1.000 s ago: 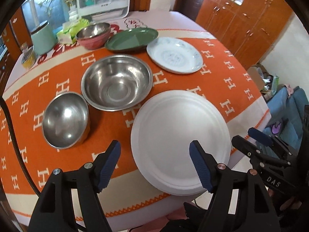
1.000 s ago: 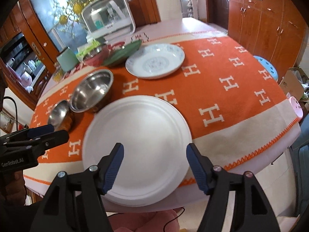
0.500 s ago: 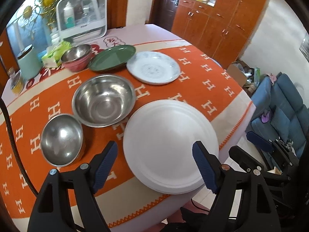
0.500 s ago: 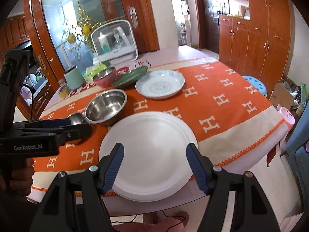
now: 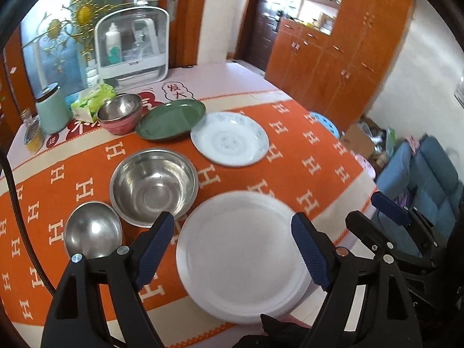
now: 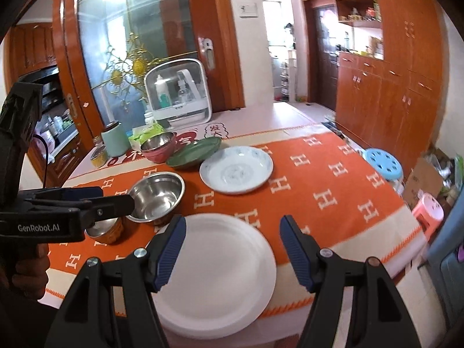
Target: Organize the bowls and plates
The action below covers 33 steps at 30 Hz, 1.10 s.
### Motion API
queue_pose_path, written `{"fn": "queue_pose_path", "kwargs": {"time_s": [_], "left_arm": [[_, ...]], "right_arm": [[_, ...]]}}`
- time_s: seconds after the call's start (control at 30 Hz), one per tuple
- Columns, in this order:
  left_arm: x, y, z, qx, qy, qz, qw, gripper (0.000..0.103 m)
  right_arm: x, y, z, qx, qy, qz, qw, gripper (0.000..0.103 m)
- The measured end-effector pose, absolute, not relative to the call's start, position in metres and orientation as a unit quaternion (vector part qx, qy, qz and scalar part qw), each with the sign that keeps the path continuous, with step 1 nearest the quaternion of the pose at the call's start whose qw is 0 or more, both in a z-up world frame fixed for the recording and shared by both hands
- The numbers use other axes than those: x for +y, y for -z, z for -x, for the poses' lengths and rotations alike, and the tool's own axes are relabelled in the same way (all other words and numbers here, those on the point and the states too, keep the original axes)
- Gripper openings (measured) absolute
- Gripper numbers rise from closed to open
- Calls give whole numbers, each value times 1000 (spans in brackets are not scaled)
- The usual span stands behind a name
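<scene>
A large white plate lies at the table's near edge. My left gripper hovers above it, its jaws opening with nothing between them. My right gripper hangs over the same plate, open and empty. Left of the plate sit a big steel bowl and a small steel bowl. Further back are a white patterned plate, a green plate and a pink bowl with a steel one nested inside.
An orange cloth covers the table. At the back stand a tissue pack, a green canister, a jar and a white box. A blue stool and a pink stool stand right of the table.
Both grippers have risen and tilted up, so the table looks smaller and more of the room shows. The left jaws stand wider apart. No dish has moved.
</scene>
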State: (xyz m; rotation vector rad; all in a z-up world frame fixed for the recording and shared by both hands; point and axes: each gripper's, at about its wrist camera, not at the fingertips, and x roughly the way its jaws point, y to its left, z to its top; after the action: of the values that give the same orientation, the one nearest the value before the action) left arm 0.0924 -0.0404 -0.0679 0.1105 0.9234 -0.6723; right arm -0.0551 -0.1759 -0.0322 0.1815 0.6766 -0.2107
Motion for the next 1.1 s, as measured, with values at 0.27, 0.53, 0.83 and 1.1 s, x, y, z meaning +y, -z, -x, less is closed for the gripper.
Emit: {"fn": "queue_pose_path", "kwargs": {"time_s": [0.27, 0.53, 0.83, 1.1], "left_arm": [[-58, 63, -101, 447, 265, -7, 854, 84], [-82, 70, -112, 455, 210, 35, 865, 84], [-119, 80, -127, 460, 140, 78, 873, 84], [-139, 86, -140, 464, 76, 91, 878, 84]], "right_arm": [[-214, 24, 28, 337, 39, -70, 938, 68], [-254, 25, 1, 347, -22, -40, 937, 68], [-300, 29, -31, 358, -88, -29, 929, 68], [-340, 40, -62, 372, -126, -58, 918, 68]]}}
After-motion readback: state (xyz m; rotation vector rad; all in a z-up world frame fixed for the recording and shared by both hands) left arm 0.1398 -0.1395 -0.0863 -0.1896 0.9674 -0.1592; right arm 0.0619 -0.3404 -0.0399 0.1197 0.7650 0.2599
